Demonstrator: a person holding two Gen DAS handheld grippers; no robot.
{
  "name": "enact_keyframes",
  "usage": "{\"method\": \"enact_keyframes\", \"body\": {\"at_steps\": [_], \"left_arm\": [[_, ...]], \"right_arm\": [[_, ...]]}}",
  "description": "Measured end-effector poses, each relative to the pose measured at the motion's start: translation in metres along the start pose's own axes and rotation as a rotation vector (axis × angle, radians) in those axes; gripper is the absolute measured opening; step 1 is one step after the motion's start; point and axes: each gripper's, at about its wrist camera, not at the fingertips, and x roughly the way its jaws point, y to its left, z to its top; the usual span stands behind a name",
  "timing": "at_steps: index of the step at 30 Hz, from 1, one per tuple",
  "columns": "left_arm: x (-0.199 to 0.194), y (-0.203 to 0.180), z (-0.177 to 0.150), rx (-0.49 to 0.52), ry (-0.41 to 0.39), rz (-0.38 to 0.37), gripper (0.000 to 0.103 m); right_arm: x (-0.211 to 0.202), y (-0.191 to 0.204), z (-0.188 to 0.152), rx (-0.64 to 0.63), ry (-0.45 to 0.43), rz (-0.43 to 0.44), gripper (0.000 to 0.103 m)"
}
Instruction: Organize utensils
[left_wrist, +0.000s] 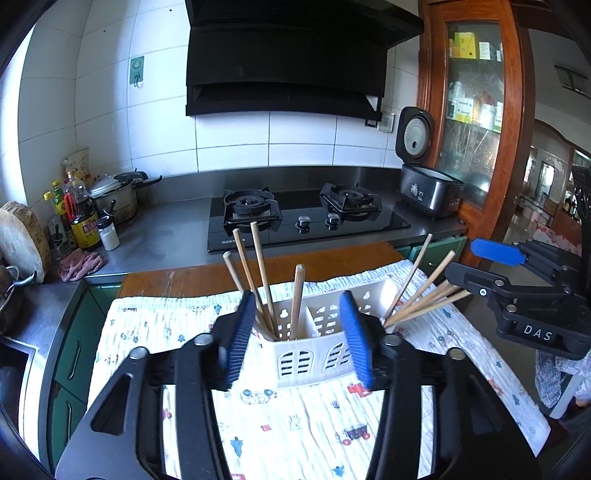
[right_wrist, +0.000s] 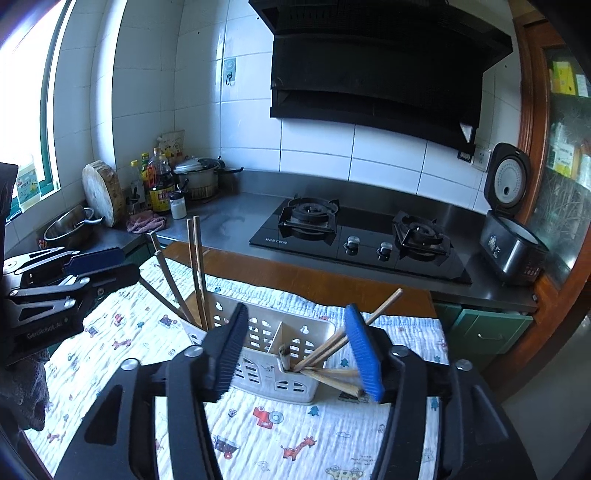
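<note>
The chopsticks (left_wrist: 258, 273) stand sorted in the white slotted utensil caddy (left_wrist: 314, 328), one bunch upright in its left compartment and another (right_wrist: 332, 343) fanned out of the right, and the caddy sits on the printed cloth (left_wrist: 295, 424) just ahead of me. I judge the sticks light, stiff and a little slick, so they would roll in a loose pinch; I would take one near its upper third, across the shaft, where it stands free of its neighbours. The caddy looks like thin plastic, light enough to tip if a stick is levered sideways. My left gripper (left_wrist: 297, 334) stands about half open with nothing between its blue pads, framing the caddy; my right gripper (right_wrist: 295, 350) is likewise parted and empty. The soft cloth covers a wooden table (left_wrist: 177, 277); beyond it run a steel counter, a black gas hob (left_wrist: 303, 218), a range hood, and an open rice cooker (left_wrist: 428, 188).
</note>
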Motion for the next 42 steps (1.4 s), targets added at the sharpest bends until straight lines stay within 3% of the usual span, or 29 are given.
{"method": "enact_keyframes", "body": {"at_steps": [3,9,16,42], "left_arm": [[-0.011,-0.001,-0.007,-0.010,-0.009,0.000,0.063],[-0.031,-0.003,-0.023,-0.021,-0.025,0.002,0.076],[-0.053,-0.003,-0.047,-0.032,-0.039,0.034,0.094],[-0.111,-0.001,-0.137,-0.082,-0.036,0.098,0.098]], "right_arm": [[-0.011,0.002,-0.006,-0.002,-0.009,-0.013,0.068],[-0.032,0.008,-0.022,-0.010,-0.026,-0.046,0.081],[-0.051,0.010,-0.047,0.009,-0.029,-0.065,0.090],[-0.106,0.039,-0.147,0.077,-0.060,-0.104,0.096]]}}
